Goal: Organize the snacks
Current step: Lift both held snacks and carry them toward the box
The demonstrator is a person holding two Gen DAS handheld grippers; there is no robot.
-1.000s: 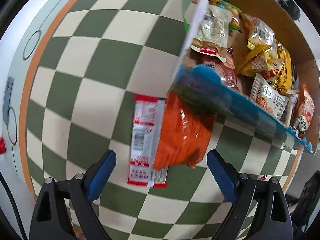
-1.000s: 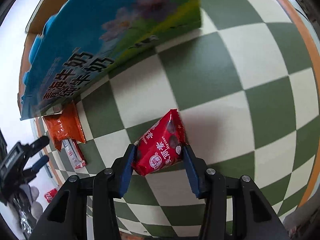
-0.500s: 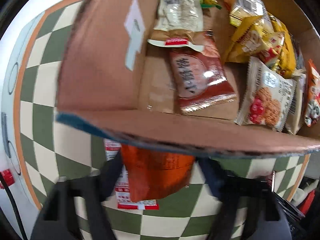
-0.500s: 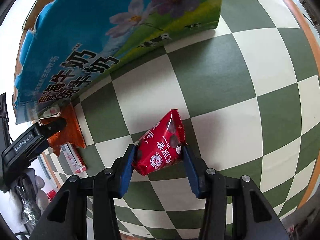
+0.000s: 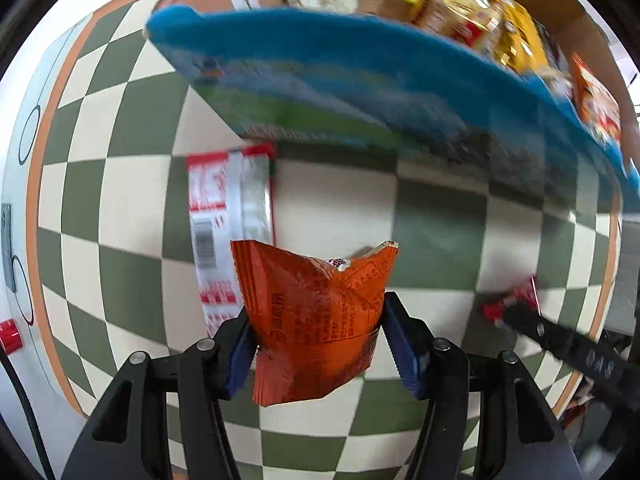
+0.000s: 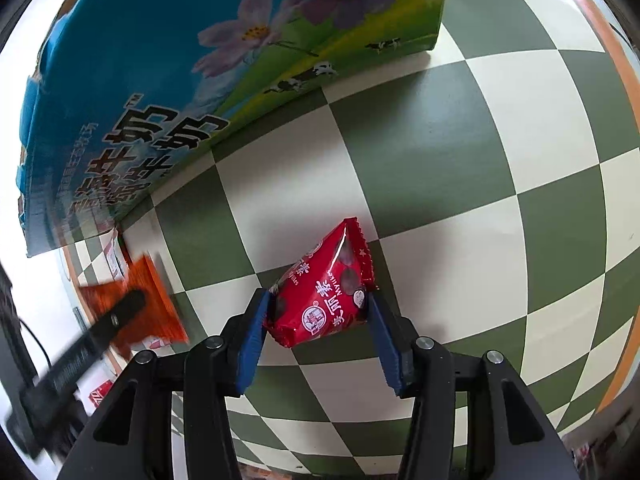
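Our left gripper (image 5: 316, 344) is closing on a crinkly orange snack packet (image 5: 316, 320); our right gripper (image 6: 318, 332), jaws easing open, straddles a red foil packet (image 6: 324, 296) near the blue carton (image 6: 160, 80). Loosening could drop it.

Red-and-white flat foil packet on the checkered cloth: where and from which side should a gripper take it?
Pinch the red-and-white flat packet across its narrow width, mid-length, coming straight down. It lies flat on the green-and-cream checkered cloth, one end close to the blue printed carton, so its long edges look freest.
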